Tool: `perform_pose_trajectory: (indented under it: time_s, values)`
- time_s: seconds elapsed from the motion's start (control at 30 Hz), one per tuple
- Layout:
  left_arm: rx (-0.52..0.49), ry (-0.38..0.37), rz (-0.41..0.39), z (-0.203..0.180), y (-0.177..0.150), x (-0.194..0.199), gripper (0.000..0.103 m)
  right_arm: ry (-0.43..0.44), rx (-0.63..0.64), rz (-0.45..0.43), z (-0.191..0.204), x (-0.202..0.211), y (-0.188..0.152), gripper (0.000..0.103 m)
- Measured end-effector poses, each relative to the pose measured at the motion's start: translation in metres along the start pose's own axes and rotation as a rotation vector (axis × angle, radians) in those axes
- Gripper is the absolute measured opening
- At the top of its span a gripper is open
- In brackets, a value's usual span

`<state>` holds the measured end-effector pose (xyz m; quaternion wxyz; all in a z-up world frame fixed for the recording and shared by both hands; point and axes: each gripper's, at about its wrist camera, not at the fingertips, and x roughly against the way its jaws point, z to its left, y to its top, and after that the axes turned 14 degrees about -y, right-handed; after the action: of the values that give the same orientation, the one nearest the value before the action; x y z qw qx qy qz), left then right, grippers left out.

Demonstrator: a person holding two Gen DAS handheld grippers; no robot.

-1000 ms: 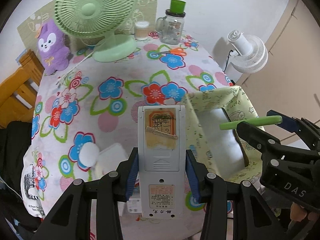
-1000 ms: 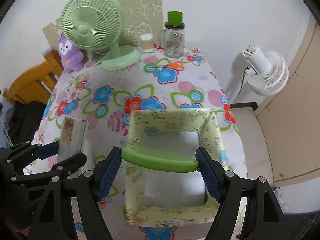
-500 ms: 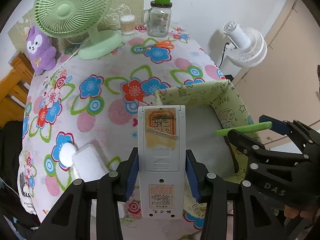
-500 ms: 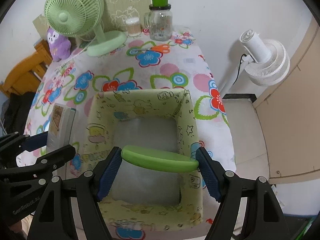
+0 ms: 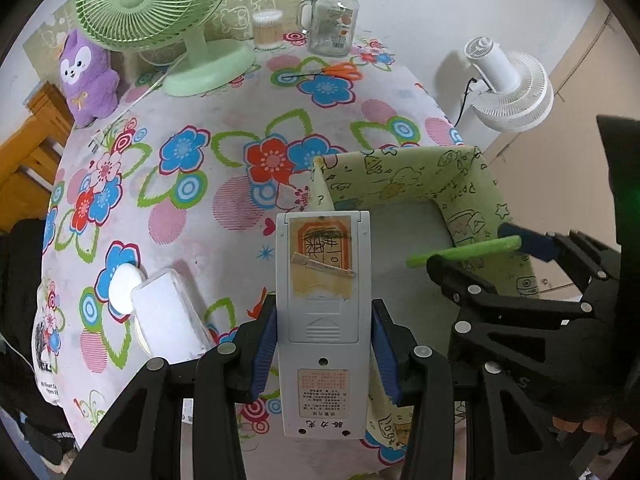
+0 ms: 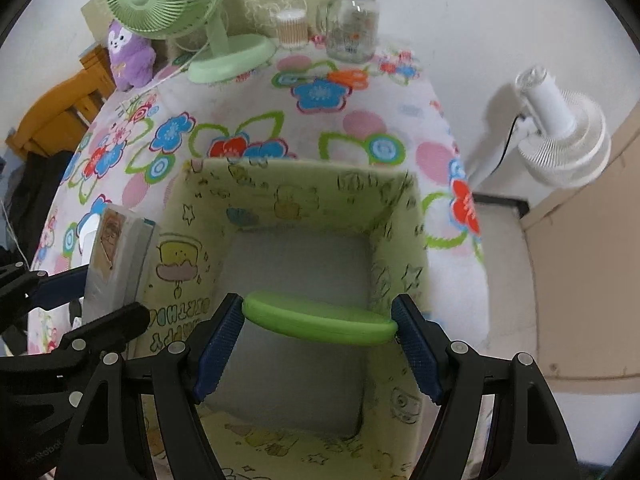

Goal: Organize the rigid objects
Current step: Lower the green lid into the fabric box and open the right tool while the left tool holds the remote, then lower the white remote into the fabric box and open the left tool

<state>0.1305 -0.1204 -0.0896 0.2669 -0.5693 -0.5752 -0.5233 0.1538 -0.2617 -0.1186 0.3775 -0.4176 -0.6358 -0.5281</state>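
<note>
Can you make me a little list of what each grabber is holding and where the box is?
left gripper: shut on the grey remote, back side up
right gripper: shut on the green case, over the box opening
fabric box: open, on the flowered table, inside looks empty
remote position: above the box's left wall
table back: green fan, glass jar, purple plush

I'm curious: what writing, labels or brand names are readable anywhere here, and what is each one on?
"HAPPY BIRTHDA…", seen upside down and cut off: on the fabric box.
"Party Time", partly legible: on the fabric box's rim in the left wrist view.
Chinese characters at the bottom end of the remote control; its pink sticker is too small to read.
"S": only this letter shows on the right gripper.
Glass jar label: too small.
</note>
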Motion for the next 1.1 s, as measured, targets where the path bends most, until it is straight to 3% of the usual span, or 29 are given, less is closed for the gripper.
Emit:
perform_pose_trajectory:
  time_s: [0.2, 0.37, 0.7, 1.1]
  values:
    - [-0.002, -0.018, -0.005, 0.002, -0.001, 0.001, 0.045, -0.044, 0.075, -0.002, 0.016, -0.001, -0.018, 0.079]
    - [-0.015, -0.026, 0.0, 0.002, -0.004, 0.001, 0.045, 0.021, 0.015, 0.088, 0.013, -0.006, -0.028, 0.079]
    - [-0.065, -0.055, -0.006, -0.007, -0.007, 0.008, 0.045, -0.014, -0.05, 0.038, 0.002, 0.024, -0.04, 0.083]
    - [-0.174, -0.111, -0.003, -0.048, 0.005, 0.008, 0.045, -0.073, -0.166, 0.004, -0.038, 0.051, -0.054, 0.087]
